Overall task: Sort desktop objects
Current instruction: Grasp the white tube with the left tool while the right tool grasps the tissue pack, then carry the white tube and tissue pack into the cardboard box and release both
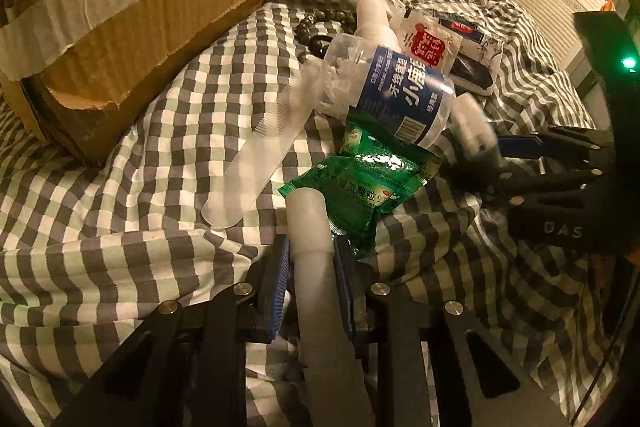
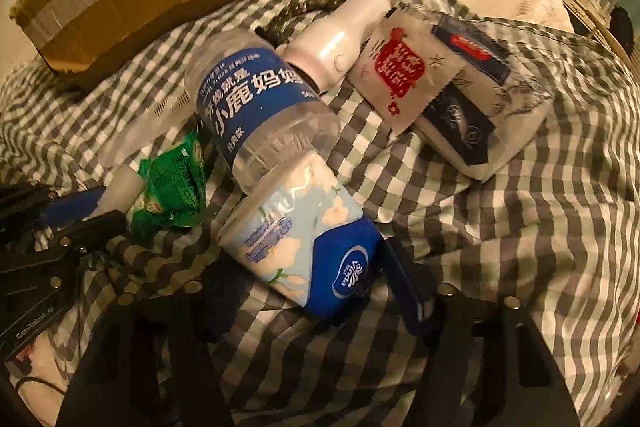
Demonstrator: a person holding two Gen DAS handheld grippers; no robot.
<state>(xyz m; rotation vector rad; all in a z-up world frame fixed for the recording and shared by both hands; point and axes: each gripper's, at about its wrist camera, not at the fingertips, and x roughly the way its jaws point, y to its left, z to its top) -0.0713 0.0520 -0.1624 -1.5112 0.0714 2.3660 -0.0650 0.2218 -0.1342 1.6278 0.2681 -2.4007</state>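
In the left wrist view my left gripper [image 1: 310, 259] is shut on a white tube [image 1: 308, 223], blue pads pressing both its sides. The tube's tip rests on green sachets [image 1: 360, 179]. In the right wrist view my right gripper [image 2: 304, 267] is shut on a blue-and-white tissue pack [image 2: 296, 227], which lies against a clear jar with a blue label [image 2: 256, 107]. The left view shows the right gripper [image 1: 492, 163] coming in from the right, the pack blurred between its fingers. The left gripper [image 2: 106, 207] and tube [image 2: 120, 187] appear at the right view's left edge.
A cardboard box [image 1: 140, 7] stands at the back left on the checked cloth [image 1: 120, 259]. Around the jar [image 1: 384, 91] lie a translucent comb [image 1: 256, 155], a white spray bottle [image 2: 340, 39], a red-printed sachet [image 2: 396, 71], a dark-printed packet [image 2: 480, 99] and a bead bracelet [image 1: 320, 23].
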